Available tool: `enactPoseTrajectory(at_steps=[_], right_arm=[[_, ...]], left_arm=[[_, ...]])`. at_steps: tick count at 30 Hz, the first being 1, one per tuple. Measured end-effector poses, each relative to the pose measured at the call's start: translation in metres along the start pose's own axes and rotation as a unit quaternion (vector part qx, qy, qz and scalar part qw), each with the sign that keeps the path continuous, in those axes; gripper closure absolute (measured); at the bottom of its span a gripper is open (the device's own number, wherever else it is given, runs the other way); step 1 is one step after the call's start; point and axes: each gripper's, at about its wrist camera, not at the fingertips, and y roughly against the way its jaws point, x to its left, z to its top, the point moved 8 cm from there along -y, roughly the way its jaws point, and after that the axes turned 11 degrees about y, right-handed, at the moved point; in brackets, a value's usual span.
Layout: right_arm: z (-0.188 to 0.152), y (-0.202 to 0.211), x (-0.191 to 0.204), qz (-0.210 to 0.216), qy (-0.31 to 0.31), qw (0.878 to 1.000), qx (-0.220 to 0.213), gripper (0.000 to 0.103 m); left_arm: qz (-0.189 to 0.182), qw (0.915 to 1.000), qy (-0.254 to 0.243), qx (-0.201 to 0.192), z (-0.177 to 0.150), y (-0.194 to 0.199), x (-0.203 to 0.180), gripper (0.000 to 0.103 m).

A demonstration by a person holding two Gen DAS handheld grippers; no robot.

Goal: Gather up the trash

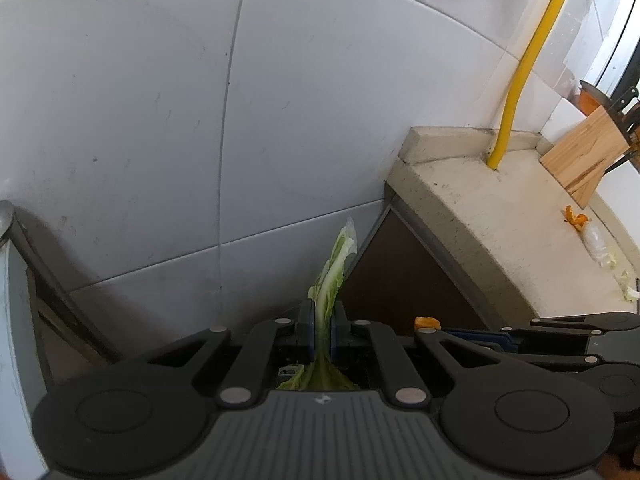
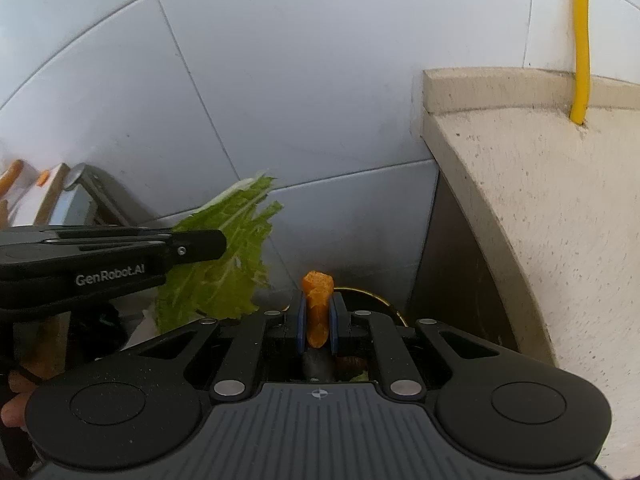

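Observation:
My left gripper [image 1: 321, 330] is shut on a pale green cabbage leaf [image 1: 334, 264] that sticks up between its blue pads. From the right wrist view the same leaf [image 2: 224, 264] hangs broad and ragged from the left gripper [image 2: 216, 246] at the left. My right gripper [image 2: 318, 320] is shut on an orange carrot piece [image 2: 317, 304], whose tip [image 1: 427, 323] shows at the lower right of the left wrist view. Both grippers point down beside the counter's end, over a dark round rim [image 2: 372, 296] that is mostly hidden.
A beige stone counter [image 1: 500, 220] stands at the right with a yellow pipe [image 1: 520, 80], a wooden knife block [image 1: 584, 160], orange peel [image 1: 576, 220] and a plastic scrap [image 1: 598, 246]. White wall tiles [image 1: 160, 120] lie ahead. A metal appliance [image 2: 80, 196] is at the left.

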Motion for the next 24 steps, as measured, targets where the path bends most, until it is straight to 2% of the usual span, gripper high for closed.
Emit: enactPoseTrajectory(at_steps=[24], right_arm=[[-0.007,-0.030,-0.010,-0.005,-0.019,0.999,0.029,0.087]], left_arm=[[0.017,0.9994,-0.006,0.029,0.003,-0.016,0.006,0.100]])
